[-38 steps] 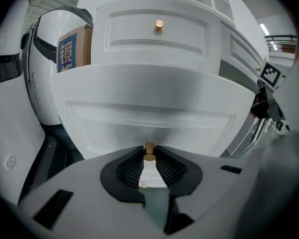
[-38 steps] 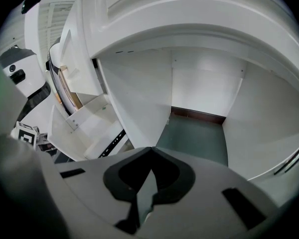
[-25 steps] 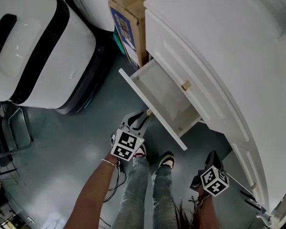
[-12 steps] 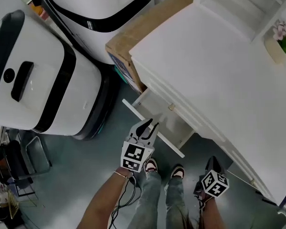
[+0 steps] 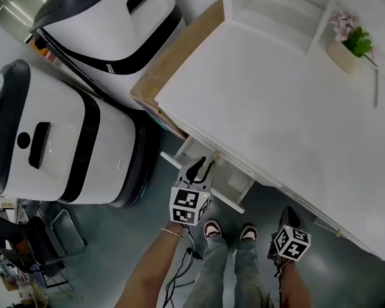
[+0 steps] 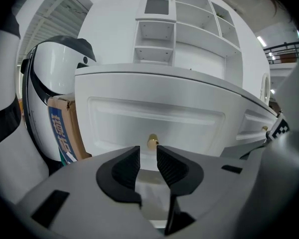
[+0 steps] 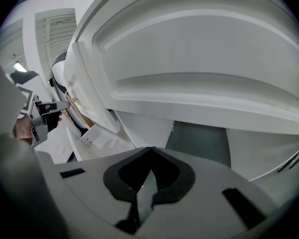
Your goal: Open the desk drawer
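One white drawer (image 5: 234, 183) stands pulled out, small brass knob (image 6: 152, 142) centred.

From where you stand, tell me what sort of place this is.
Likely a lab or test room: a white desk with shelves beside two white-and-black machines and a cardboard box.

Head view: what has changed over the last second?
The left gripper has lifted away from the front of the open drawer, with its jaws apart and nothing between them. The view itself has risen and shows more of the desk top. The drawer stays pulled out. The right gripper stays shut, low at the right.
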